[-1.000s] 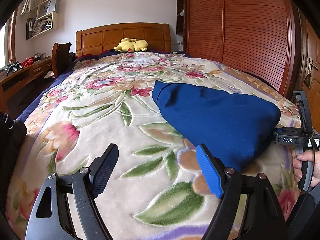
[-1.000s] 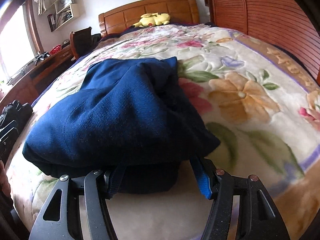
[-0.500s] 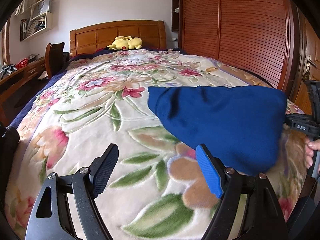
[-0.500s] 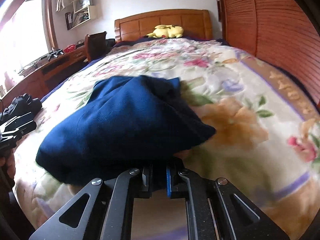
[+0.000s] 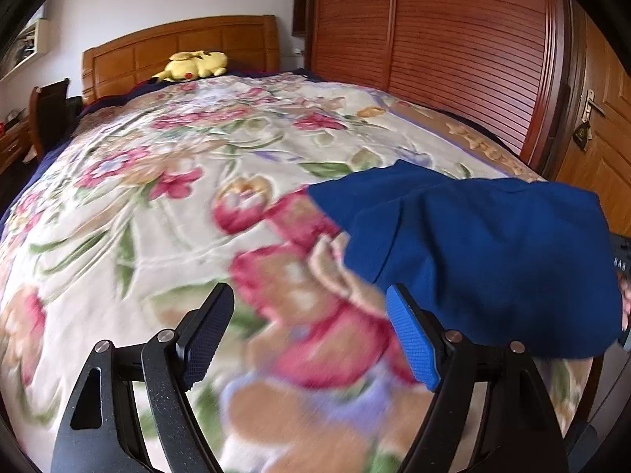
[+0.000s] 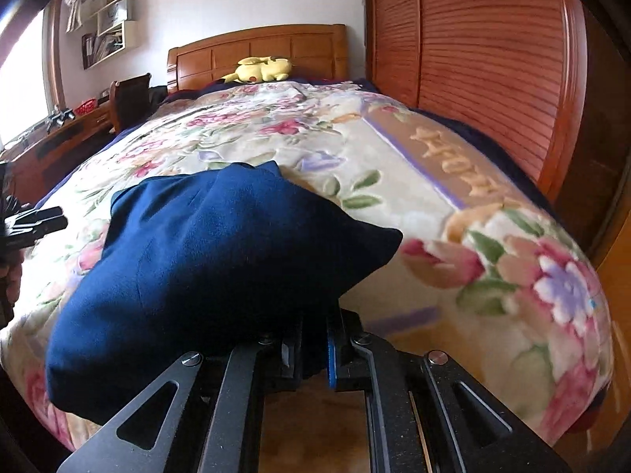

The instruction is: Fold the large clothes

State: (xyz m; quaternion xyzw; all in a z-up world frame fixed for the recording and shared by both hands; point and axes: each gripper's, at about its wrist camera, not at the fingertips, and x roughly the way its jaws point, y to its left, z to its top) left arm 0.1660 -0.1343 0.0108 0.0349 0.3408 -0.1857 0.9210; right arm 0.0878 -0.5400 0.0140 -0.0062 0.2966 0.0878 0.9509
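A folded dark blue garment (image 6: 221,252) lies on the floral blanket (image 6: 434,181) at the bed's foot, near the right-hand corner. My right gripper (image 6: 313,349) is shut on the garment's near edge, with cloth pinched between the two pads. In the left wrist view the same blue garment (image 5: 485,244) fills the right side. My left gripper (image 5: 311,335) hovers open over bare blanket (image 5: 177,205) just left of the garment, nothing between its fingers. The right gripper's body shows as a dark sliver at the far right edge, behind the garment.
A yellow plush toy (image 6: 260,69) rests by the wooden headboard (image 6: 256,51). A slatted wooden wardrobe (image 5: 453,47) runs along the bed's right side, with a door (image 5: 595,134) beyond. A desk (image 6: 59,134) and chair (image 6: 130,98) stand to the left.
My right gripper closed on the garment's near edge and dragged it rightward toward the bed's corner. My left gripper, still open, travelled right alongside it.
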